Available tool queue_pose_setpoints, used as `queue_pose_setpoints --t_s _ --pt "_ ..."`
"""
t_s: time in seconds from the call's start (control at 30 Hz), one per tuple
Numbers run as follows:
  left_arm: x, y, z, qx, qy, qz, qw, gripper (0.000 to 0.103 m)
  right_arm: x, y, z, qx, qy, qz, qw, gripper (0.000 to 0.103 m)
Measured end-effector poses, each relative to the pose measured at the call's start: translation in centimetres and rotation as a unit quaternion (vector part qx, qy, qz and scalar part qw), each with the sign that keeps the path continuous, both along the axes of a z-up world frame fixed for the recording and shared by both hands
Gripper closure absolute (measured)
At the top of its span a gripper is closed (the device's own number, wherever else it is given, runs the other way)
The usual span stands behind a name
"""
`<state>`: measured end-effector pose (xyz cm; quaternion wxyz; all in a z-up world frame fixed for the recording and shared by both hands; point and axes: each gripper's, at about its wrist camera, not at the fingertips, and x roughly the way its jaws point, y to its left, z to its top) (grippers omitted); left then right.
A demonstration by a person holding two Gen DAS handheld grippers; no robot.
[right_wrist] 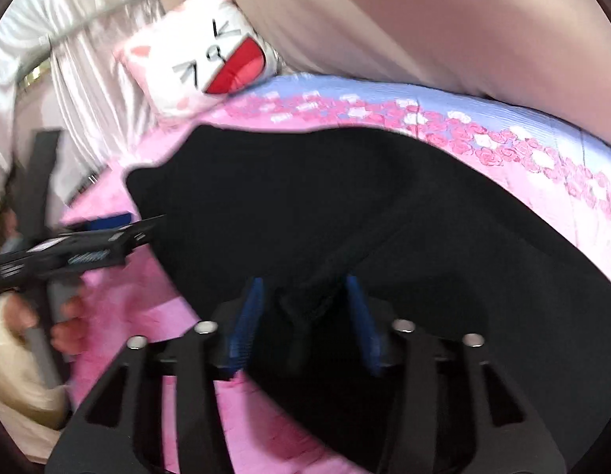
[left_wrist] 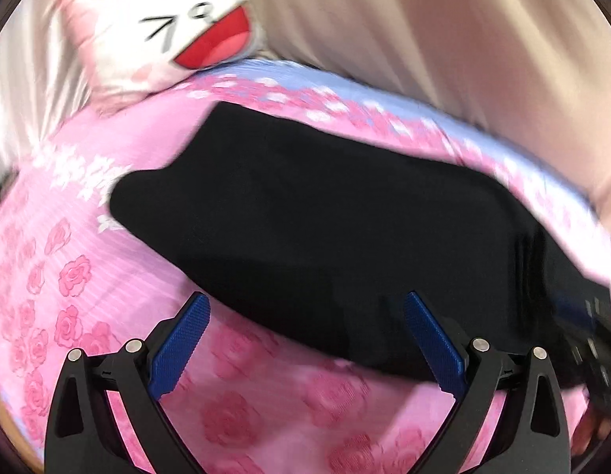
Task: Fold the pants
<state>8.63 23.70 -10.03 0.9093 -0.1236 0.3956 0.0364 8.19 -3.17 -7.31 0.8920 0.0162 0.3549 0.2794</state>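
Black pants lie folded on a pink rose-print bedspread. In the left wrist view my left gripper is open, its blue pads wide apart just above the near edge of the pants. My right gripper shows at the far right edge of this view. In the right wrist view the pants fill the middle. My right gripper is half open with a ridge of black cloth between its blue pads. The left gripper shows at the left, held by a hand.
A white cat-face pillow sits at the head of the bed, also in the right wrist view. Beige curtain hangs behind the bed. White shiny drapes hang at the left. The bedspread has a blue border.
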Motion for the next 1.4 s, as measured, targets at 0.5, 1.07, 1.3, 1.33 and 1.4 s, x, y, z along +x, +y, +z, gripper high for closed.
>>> queue_pose_setpoints --t_s 0.5,1.07,1.3,1.33,1.4 --pt "4.8 5.6 -0.9 -0.102 -0.015 0.109 0.9886 0.072 -6.4 -12.9 2.5 0.064 -0.047 -0.166 0.983 0.039" --pt "-1.1 -25.9 12.0 0.061 -0.151 -0.25 0.9546 0.087 -13.7 -29.2 0.6 0.143 -0.068 -0.338 0.928 0.034" --pt "-5.6 -41.9 1.5 0.208 -0.096 -0.369 0.9008 0.07 -14.6 -31.9 -1.7 0.168 -0.033 -0.332 0.928 0.033" --pt "-6.9 -42.3 2.0 0.217 -0.108 -0.382 0.8918 0.066 -14.6 -32.0 -1.8 0.169 -0.032 -0.328 0.929 0.033" --pt "-8.7 -41.7 3.6 0.185 -0.116 -0.403 0.8889 0.064 -14.2 -32.2 -1.7 0.171 -0.031 -0.313 0.934 0.033"
